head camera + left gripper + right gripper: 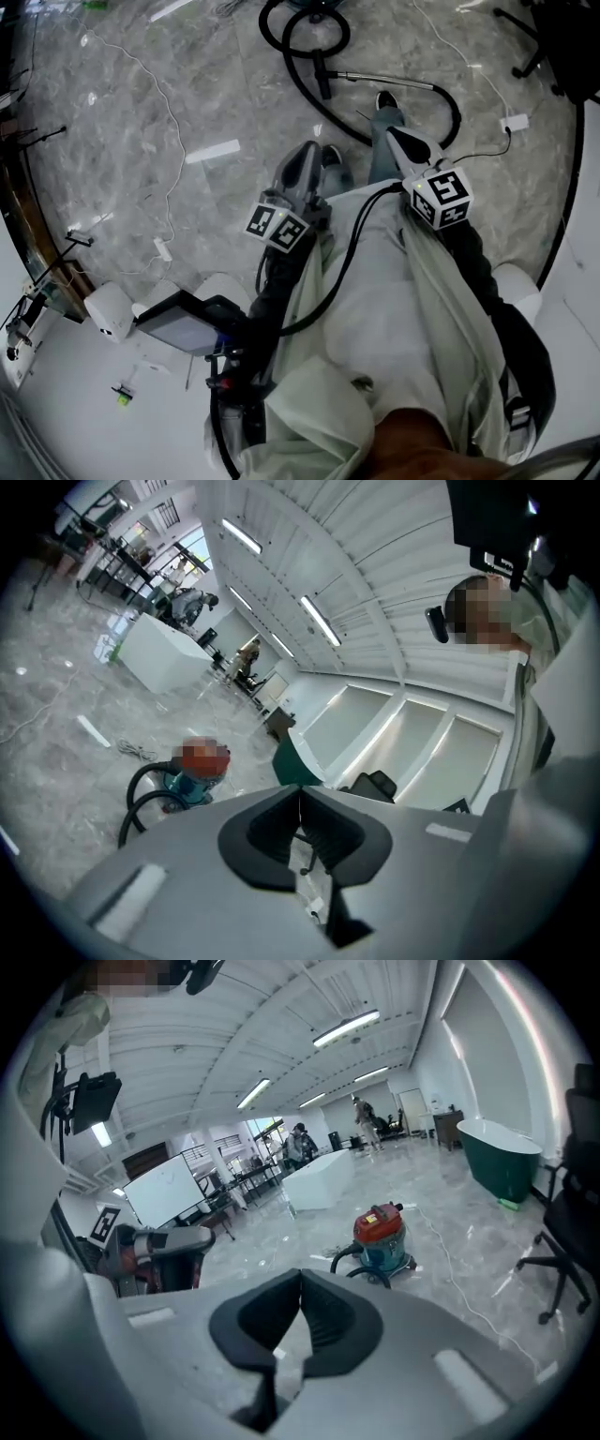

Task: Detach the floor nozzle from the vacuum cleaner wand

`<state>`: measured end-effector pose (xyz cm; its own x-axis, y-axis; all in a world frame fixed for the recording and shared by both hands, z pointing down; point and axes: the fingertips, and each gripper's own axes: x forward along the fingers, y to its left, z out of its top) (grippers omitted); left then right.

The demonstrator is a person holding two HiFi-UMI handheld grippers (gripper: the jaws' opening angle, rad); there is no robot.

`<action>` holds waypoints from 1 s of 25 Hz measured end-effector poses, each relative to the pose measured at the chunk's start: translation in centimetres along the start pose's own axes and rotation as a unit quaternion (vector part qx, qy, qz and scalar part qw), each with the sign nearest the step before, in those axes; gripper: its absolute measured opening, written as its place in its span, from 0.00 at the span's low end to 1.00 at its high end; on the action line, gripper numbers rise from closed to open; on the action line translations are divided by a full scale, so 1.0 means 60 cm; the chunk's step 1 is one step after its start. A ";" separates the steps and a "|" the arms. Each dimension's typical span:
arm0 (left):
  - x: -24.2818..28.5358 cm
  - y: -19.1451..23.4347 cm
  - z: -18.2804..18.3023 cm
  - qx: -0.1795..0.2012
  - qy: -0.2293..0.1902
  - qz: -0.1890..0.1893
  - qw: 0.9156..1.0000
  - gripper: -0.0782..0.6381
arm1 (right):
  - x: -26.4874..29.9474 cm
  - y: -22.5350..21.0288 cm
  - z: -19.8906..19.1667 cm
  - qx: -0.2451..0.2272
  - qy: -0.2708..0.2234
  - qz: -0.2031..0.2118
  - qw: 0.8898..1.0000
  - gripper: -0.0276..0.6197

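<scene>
- Left hand-held gripper [300,810]: clenched, nothing between its jaws.
- Right hand-held gripper [300,1293]: clenched too, empty.
- Ahead, the vacuum cleaner wand [386,80] lies on the floor [187,94], joined to a black hose [302,92]; the floor nozzle cannot be made out.
- Farther off stands the red-topped canister [380,1237].

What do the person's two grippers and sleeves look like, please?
Both the left gripper and right gripper are grey with black ribbed pads; each carries a white cube with black square markers. A black cable runs back from the right one. The sleeves are dark.
</scene>
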<state>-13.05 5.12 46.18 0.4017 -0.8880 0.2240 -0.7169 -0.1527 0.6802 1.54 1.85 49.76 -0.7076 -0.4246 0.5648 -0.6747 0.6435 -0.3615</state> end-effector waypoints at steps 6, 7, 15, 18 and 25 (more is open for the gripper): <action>0.144 0.047 -0.015 0.012 0.014 0.120 0.993 0.12 | 0.075 -0.165 0.008 -0.035 0.080 0.061 0.994 0.05; 0.166 0.055 -0.023 0.013 0.020 0.126 0.992 0.12 | 0.090 -0.192 -0.006 -0.026 0.102 0.076 0.992 0.06; 0.260 0.181 -0.144 -0.048 0.065 0.101 0.992 0.29 | 0.228 -0.308 -0.123 -0.124 0.202 0.053 0.970 0.21; 0.299 0.251 -0.233 -0.098 0.099 0.064 0.988 0.42 | 0.310 -0.320 -0.197 -0.165 0.224 0.043 0.960 0.28; 0.319 0.433 -0.395 -0.097 0.145 0.102 0.979 0.43 | 0.509 -0.352 -0.425 -0.308 0.281 0.080 0.906 0.34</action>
<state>-10.47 -5.53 84.67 0.4263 -0.7266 0.5388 -0.6882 0.1261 0.7145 -0.49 -8.46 93.57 -0.4515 -0.0144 0.8922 -0.2058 0.9746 -0.0884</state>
